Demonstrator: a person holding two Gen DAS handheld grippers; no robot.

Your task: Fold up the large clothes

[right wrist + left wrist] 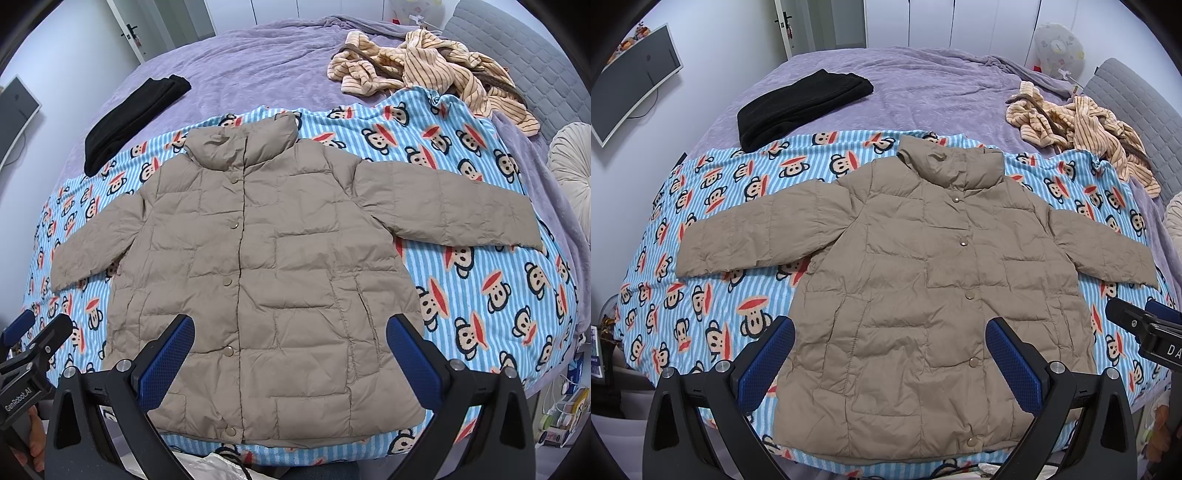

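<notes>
Taupe quilted puffer jacket (923, 288) lies flat, snapped shut, sleeves spread, on the monkey-print striped blanket (701, 302) covering the purple bedspread (923, 85). My left gripper (890, 362) and right gripper (290, 354) hover above its hem, fingers spread wide, holding nothing, the hem beneath both.

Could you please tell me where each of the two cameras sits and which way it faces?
Left wrist: rides the left tongs, above the bed's near edge, facing the spread tan jacket; the open blue pads frame its hem; right tongs at right.
Right wrist: rides the right tongs, same heading, set further right; left tongs at left.
Both share the jacket, monkey blanket, black garment, and striped clothes.
</notes>
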